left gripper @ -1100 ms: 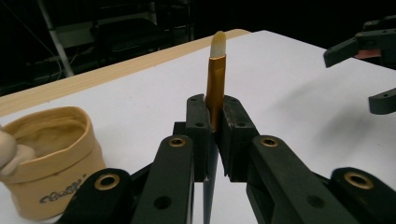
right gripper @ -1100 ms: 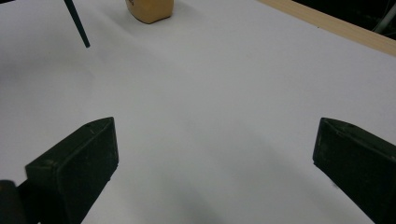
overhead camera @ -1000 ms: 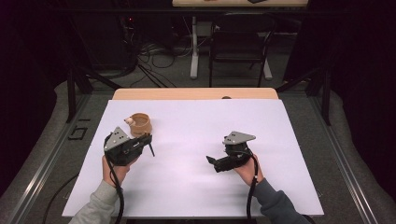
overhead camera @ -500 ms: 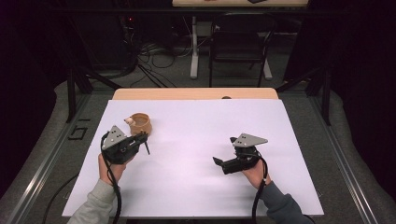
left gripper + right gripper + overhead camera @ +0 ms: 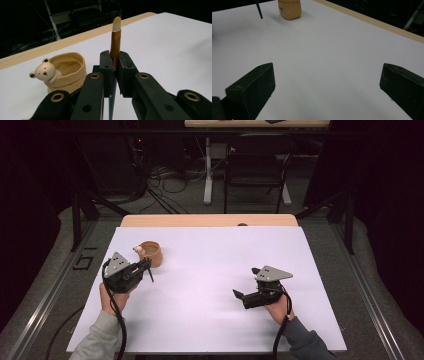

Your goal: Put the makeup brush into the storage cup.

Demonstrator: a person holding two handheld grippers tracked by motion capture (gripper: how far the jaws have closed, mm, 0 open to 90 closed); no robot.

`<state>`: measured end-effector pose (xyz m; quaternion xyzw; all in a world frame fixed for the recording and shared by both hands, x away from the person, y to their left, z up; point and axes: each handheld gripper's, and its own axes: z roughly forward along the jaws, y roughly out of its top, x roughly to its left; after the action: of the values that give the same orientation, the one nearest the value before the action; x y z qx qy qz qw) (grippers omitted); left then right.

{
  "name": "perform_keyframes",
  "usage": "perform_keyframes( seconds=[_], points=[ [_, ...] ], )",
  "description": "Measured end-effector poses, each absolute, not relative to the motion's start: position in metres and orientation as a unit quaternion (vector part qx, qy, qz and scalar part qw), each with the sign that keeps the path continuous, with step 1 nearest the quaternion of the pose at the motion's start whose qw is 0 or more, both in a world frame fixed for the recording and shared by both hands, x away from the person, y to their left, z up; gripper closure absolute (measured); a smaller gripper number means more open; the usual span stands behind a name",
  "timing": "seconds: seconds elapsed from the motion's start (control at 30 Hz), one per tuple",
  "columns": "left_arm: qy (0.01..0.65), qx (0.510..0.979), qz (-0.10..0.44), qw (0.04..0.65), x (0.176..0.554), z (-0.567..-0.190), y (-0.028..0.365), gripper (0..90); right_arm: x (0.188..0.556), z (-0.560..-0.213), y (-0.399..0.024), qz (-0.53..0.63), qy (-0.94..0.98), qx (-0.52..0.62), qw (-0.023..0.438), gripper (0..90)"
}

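Your left gripper (image 5: 113,72) is clamped on the brush (image 5: 115,42), bristles up, just beside the bear pot (image 5: 65,71) — tilt carelessly and the handle slips. Your right gripper (image 5: 327,87) hangs wide open, empty, well apart.

1. The white table top (image 5: 210,285) is evenly and brightly lit from above, while the room around it lies in deep dark.
2. Shadows on the sheet are soft and faint; a pale one lies beside the right gripper (image 5: 239,295).
3. The high view is slightly grainy and soft.
4. In the left gripper view, the near jaws are blurred and the bear cup (image 5: 65,71) is sharp.
5. The right gripper view shows soft-edged jaws and no glare.
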<state>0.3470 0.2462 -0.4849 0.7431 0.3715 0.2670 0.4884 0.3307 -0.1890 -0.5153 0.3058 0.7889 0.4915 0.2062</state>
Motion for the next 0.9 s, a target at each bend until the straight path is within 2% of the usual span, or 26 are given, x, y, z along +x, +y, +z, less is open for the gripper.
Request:
perform_keyframes(
  seconds=[0.9],
  points=[
    [0.379, 0.739, 0.292, 0.474, 0.360, -0.482, 0.254, 83.7, 0.332, -0.516, -0.195, 0.489, 0.788, 0.306, 0.214, 0.0]
  ],
)
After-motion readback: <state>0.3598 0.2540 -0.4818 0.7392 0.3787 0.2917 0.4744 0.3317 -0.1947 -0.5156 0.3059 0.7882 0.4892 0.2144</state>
